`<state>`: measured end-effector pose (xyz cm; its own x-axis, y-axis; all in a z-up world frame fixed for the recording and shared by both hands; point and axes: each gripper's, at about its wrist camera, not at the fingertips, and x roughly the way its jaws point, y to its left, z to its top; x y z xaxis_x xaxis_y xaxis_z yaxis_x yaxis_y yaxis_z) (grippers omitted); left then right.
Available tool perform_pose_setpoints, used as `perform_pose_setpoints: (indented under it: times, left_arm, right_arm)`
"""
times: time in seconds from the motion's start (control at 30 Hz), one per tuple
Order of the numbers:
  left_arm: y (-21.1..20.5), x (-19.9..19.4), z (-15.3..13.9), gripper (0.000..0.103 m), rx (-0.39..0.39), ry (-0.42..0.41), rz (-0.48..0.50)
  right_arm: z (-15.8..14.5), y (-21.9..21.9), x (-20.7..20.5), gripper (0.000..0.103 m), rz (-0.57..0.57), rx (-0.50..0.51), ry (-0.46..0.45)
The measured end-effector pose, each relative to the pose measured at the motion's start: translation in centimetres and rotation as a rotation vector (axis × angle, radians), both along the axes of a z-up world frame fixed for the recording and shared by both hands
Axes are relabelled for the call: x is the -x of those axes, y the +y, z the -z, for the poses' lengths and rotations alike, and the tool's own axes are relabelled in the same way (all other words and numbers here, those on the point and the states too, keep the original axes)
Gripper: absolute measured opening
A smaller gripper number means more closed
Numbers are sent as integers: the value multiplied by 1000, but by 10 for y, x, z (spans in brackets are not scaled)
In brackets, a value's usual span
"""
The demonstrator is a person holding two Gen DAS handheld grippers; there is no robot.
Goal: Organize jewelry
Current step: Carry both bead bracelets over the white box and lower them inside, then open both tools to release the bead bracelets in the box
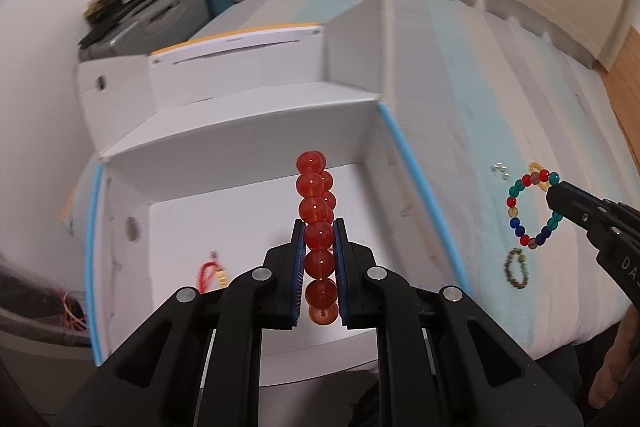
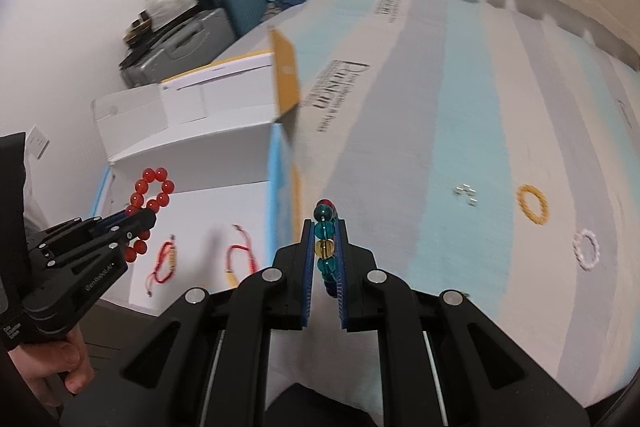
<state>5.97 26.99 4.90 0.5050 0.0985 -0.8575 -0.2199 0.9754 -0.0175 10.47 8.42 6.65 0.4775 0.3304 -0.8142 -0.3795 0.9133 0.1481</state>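
White wall point(image 1: 52, 27), perhaps stacked suitcases point(image 1: 160, 15)

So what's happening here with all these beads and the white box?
A person is sorting jewelry with two handheld grippers. The left gripper is shut on a red bead bracelet over the open white box, where two red cord bracelets lie. The right gripper is shut on a multicolored bead bracelet above the striped bed.

We see glossy, translucent red beads on the bracelet point(image 1: 316, 227) in the left tool point(image 1: 319, 227), whose body is matt black plastic with ribbed blue pads point(image 1: 298, 267) and shiny metal pins. The multicolored bracelet point(image 2: 326, 247) looks glassy too. The white box point(image 1: 248, 155) is smooth matt cardboard; the bed point(image 2: 460, 131) wears striped cloth.
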Motion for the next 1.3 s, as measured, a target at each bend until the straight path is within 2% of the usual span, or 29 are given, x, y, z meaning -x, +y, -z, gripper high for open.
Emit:
perform_pose_setpoints:
  times: [0.27, 0.53, 0.83, 1.1, 1.3]
  left_arm:
    - [58, 23, 9, 13, 10, 34, -86]
    - [99, 39, 32, 13, 30, 83, -139]
    - [119, 38, 69, 13, 79, 151, -150]
    - [124, 33, 104, 13, 93, 238, -152]
    - [131, 28, 120, 13, 93, 290, -148]
  right_arm:
    - [7, 62, 10, 9, -98, 5, 10]
    - [34, 113, 16, 9, -173, 30, 54]
    - [74, 134, 13, 9, -192, 79, 128]
    - [101, 144, 7, 9, -193, 120, 193]
    - [117, 155, 5, 9, -201, 155, 234]
